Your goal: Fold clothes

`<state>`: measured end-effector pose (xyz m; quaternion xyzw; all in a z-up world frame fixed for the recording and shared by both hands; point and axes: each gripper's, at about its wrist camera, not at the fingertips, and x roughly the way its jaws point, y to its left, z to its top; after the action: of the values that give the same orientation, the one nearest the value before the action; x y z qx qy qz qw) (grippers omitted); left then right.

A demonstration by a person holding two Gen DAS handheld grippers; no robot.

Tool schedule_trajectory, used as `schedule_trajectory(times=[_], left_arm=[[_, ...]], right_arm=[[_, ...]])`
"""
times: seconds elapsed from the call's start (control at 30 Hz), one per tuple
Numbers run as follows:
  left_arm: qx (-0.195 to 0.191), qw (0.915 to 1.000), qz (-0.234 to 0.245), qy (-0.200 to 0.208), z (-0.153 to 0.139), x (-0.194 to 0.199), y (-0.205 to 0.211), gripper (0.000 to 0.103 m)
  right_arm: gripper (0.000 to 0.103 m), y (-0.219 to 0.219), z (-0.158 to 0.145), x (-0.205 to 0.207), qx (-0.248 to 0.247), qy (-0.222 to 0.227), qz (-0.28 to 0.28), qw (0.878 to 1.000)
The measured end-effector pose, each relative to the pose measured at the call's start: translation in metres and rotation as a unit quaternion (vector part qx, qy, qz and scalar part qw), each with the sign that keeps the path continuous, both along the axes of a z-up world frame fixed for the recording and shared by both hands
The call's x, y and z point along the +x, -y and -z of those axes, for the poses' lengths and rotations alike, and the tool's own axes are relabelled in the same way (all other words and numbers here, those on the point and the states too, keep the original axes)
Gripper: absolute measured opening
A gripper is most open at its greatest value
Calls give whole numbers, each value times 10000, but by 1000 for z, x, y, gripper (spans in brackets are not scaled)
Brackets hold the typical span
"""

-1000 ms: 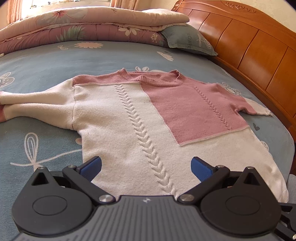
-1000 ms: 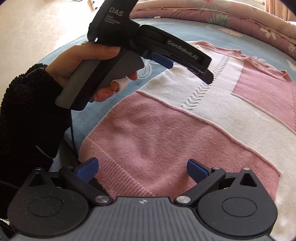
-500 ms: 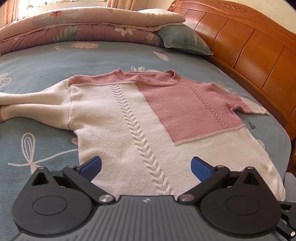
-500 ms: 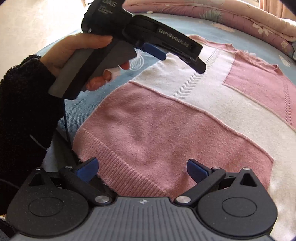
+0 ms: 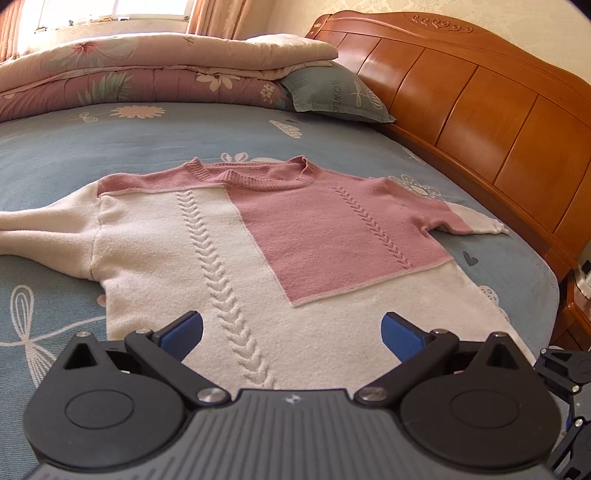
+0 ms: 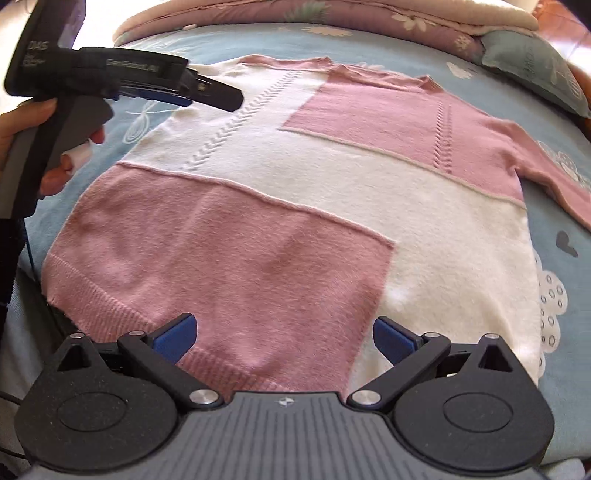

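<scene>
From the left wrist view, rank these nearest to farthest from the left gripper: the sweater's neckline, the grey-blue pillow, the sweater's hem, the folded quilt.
From the left gripper:
1. Sweater hem, right under the fingers.
2. Neckline, straight ahead at mid-bed.
3. Pillow and quilt, far end of the bed, pillow to the right; too close to call.

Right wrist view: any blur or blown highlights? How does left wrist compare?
Right wrist view: left gripper and hand smeared by motion blur, background behind them blown out, sweater fairly sharp. Left wrist view: sharp, window overexposed, glare on the headboard, fisheye bending at the edges.
</scene>
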<state>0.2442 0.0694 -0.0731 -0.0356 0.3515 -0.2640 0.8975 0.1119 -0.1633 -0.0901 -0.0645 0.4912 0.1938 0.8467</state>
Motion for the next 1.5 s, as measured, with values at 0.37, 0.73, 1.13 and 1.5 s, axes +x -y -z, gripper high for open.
schedule_trajectory(times=[0.37, 0.73, 1.13, 1.5], left_arm=[[396, 9981, 462, 30, 17, -10, 39, 102], [352, 9979, 541, -43, 18, -10, 43, 102], [365, 9973, 626, -101, 23, -11, 51, 102], [514, 9967, 618, -129, 29, -10, 55, 102]], right_arm=[[103, -19, -13, -2, 275, 260, -649, 9972], [103, -5, -17, -33, 320, -92, -487, 9983], [103, 13, -12, -29, 218, -200, -124, 9995], [103, 81, 7, 37, 388, 738, 1212, 9891]])
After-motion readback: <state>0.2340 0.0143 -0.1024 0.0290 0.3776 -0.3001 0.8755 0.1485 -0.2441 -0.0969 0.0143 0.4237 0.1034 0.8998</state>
